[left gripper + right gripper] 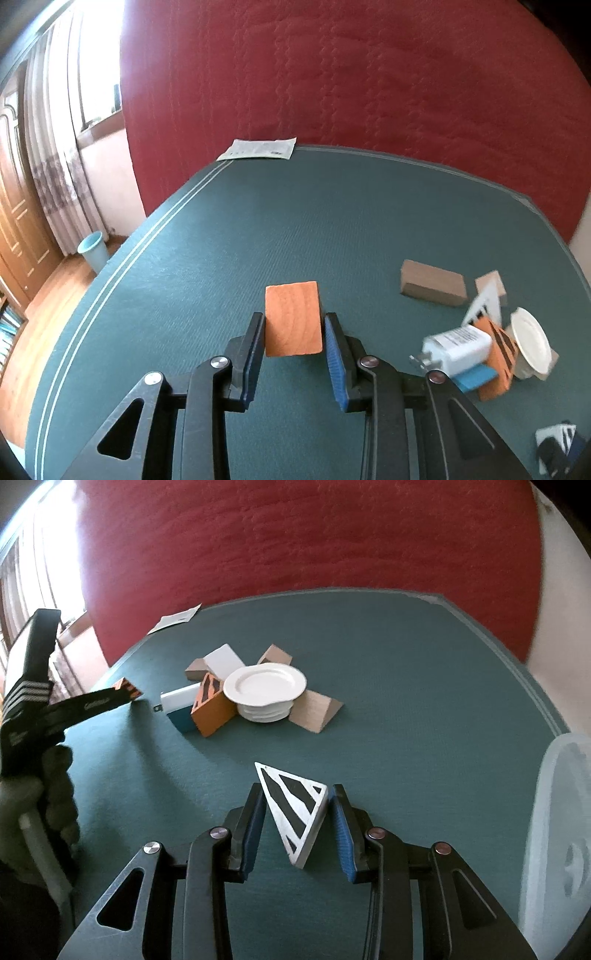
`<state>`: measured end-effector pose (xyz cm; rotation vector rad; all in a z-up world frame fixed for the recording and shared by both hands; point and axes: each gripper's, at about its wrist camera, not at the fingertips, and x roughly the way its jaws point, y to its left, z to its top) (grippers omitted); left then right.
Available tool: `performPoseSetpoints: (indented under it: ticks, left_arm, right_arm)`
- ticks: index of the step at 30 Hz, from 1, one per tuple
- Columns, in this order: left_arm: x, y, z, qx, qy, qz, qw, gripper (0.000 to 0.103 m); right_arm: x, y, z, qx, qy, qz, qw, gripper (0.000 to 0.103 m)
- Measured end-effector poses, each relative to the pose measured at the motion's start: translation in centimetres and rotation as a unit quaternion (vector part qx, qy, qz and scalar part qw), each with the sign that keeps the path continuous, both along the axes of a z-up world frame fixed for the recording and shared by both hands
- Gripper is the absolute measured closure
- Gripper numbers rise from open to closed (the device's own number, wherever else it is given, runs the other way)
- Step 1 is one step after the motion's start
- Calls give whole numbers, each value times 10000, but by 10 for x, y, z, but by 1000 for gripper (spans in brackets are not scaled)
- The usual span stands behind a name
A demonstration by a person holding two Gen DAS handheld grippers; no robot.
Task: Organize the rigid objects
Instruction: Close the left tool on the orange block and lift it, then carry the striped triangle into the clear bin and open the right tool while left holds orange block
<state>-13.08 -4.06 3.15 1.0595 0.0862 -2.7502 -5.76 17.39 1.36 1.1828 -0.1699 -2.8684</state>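
Left wrist: left tongs (293, 326) clamp orange block (293, 319), mid-table (229, 236).

One white plate (265, 684) atop one white bowl-like base (264, 712). Two orange blocks: one plain-faced (293, 319), one black-striped (212, 703). One white triangular block with black stripes (295, 810). Three plain tan wooden blocks in the right wrist view (a wedge (316, 710), a second piece (275, 655) behind the plate, a third (194, 670) at left). One white charger with prongs (456, 345). One blue block (181, 720). One paper sheet (258, 149). One light-blue bin (93, 251). One translucent container (557, 834).
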Motion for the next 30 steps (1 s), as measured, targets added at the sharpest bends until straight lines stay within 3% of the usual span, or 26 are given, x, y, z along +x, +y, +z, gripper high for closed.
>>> performPoseSetpoints:
  ticks: [9,30]
  left_arm:
    - [12,12,3,-25,21,-163,9999,70]
    - [29,33,5,-33,-25,-497,9988,71]
  right_arm:
    - [14,13,20,140,220,-282,9993,73]
    - [32,26,26,129,305,-329,9989,73]
